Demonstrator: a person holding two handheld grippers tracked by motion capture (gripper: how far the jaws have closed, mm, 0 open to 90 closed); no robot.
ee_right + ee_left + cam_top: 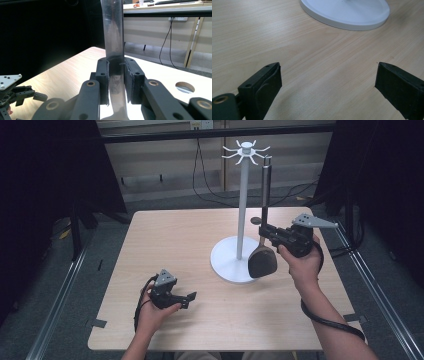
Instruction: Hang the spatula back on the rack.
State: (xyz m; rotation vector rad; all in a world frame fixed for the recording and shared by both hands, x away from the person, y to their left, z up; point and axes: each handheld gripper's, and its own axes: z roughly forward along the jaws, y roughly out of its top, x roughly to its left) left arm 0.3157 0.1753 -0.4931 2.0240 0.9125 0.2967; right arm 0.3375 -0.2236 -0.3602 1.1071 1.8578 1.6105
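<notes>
A white rack stands on the wooden table (165,245): a thin pole (243,205) with a ring of hooks (245,151) on top and a round base (231,262). My right gripper (265,231) is shut on the shiny metal handle (113,37) of a spatula held upright. Its dark blade (262,263) hangs over the right edge of the base, and the handle's top (267,165) reaches near the hooks. The pads (132,80) press on both sides of the handle. My left gripper (188,299) rests low at the table's front left, open, with bare wood between its fingers (265,85). The base (347,12) lies ahead of it.
A round cable hole (256,220) sits in the table behind the rack, also seen from the right gripper as a hole (185,87). Metal rails (60,300) run along both sides of the table. Dark curtains and cables lie beyond the far edge.
</notes>
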